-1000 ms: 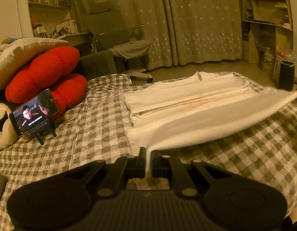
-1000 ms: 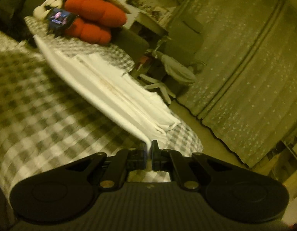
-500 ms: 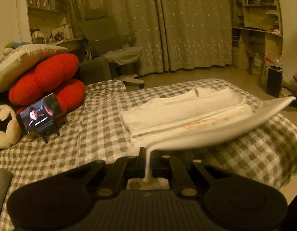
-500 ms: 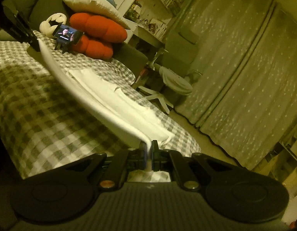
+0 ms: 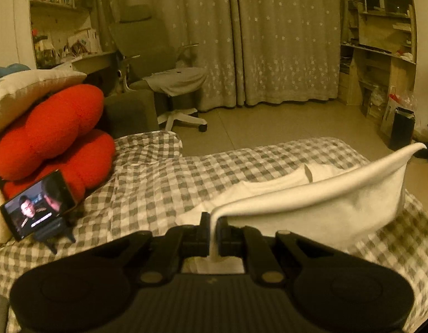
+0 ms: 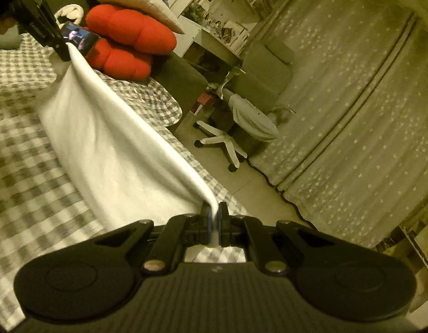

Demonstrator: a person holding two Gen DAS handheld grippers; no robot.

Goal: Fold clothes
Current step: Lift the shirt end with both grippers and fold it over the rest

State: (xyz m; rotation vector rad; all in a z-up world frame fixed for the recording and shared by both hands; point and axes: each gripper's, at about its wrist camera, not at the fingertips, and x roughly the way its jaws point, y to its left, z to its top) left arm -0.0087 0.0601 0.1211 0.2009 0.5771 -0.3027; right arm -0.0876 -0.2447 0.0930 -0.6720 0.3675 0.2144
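A white garment [image 5: 339,208] lies partly folded on the checked bed cover [image 5: 158,183]. My left gripper [image 5: 214,222] is shut on one corner of its near edge. My right gripper [image 6: 214,216] is shut on the other corner. The edge is stretched taut between them and lifted above the bed, with the cloth hanging down from it [image 6: 108,149]. In the right wrist view the left gripper [image 6: 42,27] shows at the far end of the raised edge. The rest of the garment lies flat behind the raised part [image 5: 269,186].
Red cushions [image 5: 47,130] and a pale pillow [image 5: 25,88] sit at the bed's left end, with a phone on a stand [image 5: 39,208] playing video. A grey office chair [image 5: 164,83], curtains [image 5: 269,41] and wooden shelves [image 5: 380,55] stand beyond the bed.
Both grippers have lifted the garment's near edge higher and drawn it towards me. The cloth now hangs below the raised edge and hides more of the folded part.
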